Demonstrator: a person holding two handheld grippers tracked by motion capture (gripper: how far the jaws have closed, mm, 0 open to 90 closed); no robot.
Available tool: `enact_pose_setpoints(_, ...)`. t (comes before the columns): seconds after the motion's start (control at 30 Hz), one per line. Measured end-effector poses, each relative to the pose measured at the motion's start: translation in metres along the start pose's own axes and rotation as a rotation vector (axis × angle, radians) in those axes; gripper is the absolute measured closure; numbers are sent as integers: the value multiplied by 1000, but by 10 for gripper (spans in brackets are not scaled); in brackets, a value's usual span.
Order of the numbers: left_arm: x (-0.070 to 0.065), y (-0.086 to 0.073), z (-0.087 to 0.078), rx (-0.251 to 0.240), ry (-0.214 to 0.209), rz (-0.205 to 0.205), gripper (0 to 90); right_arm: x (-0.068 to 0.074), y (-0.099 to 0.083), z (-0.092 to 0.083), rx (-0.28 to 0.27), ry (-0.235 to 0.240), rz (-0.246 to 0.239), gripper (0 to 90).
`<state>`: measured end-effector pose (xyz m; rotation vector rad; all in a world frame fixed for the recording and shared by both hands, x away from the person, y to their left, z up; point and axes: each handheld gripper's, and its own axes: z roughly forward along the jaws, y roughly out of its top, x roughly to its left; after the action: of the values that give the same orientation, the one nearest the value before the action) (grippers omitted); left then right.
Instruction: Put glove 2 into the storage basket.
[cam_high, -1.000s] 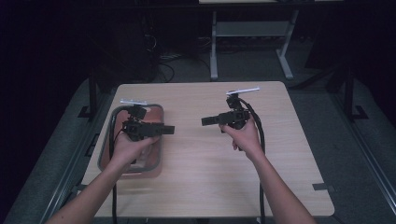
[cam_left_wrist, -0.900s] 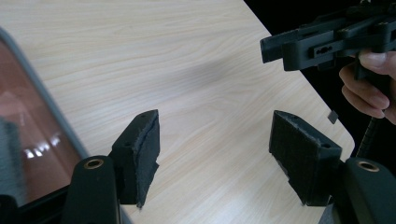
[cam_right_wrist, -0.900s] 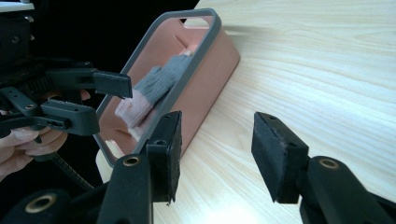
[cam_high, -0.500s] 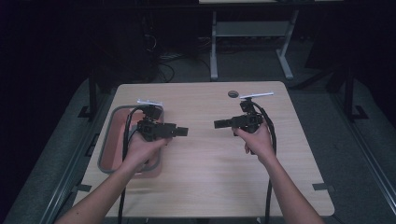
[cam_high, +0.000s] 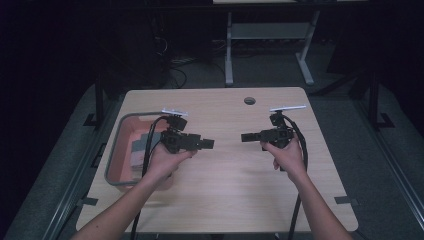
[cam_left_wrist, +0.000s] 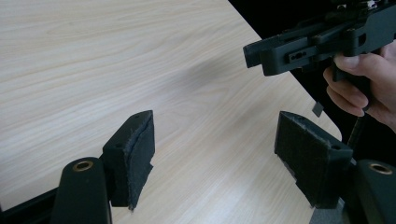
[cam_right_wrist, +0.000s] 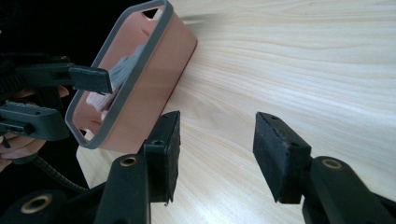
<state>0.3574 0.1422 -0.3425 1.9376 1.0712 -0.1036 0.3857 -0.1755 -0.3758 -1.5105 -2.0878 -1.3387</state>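
Note:
My left gripper (cam_high: 208, 144) hovers over the wooden table (cam_high: 225, 200), just right of a salmon bin (cam_high: 116, 152) with a grey rim, and points right. Its jaws have just been opening and nothing is between them; in the left gripper view (cam_left_wrist: 219, 151) only bare tabletop lies between the pads. My right gripper (cam_high: 244, 136) points left, tip to tip with the left one across a small gap. It stands open and empty (cam_right_wrist: 215, 151). A grey folded cloth (cam_high: 142, 148) lies in the bin (cam_right_wrist: 154, 88).
A small round hole (cam_high: 249, 100) sits near the table's far edge. The bin stands along the left edge. The left gripper (cam_right_wrist: 86, 78) is in front of the bin in the right gripper view. Dark floor and a desk frame (cam_high: 229, 55) lie beyond.
Both hands have shifted to the right across the table, keeping their tips facing each other. The left gripper has moved off the bin toward the table's middle.

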Motion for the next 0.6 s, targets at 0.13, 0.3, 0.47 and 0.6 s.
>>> enact_pose_setpoints(0.13, -5, -1, 7, 5, -12, 10, 279, -6, -5, -4, -1, -6, 9, 507)
enact_pose_setpoints(0.3, -9, -6, 18, 24, -17, 17, 271, -15, -14, -10, -6, -13, 23, 503)
enact_pose_setpoints(0.47, -13, -9, 27, 31, -25, 21, 270, -25, -22, -14, -8, -20, 46, 499)
enact_pose_setpoints(0.6, -16, -11, 34, 35, -38, 34, 262, -33, -31, -19, -22, -7, 74, 493)
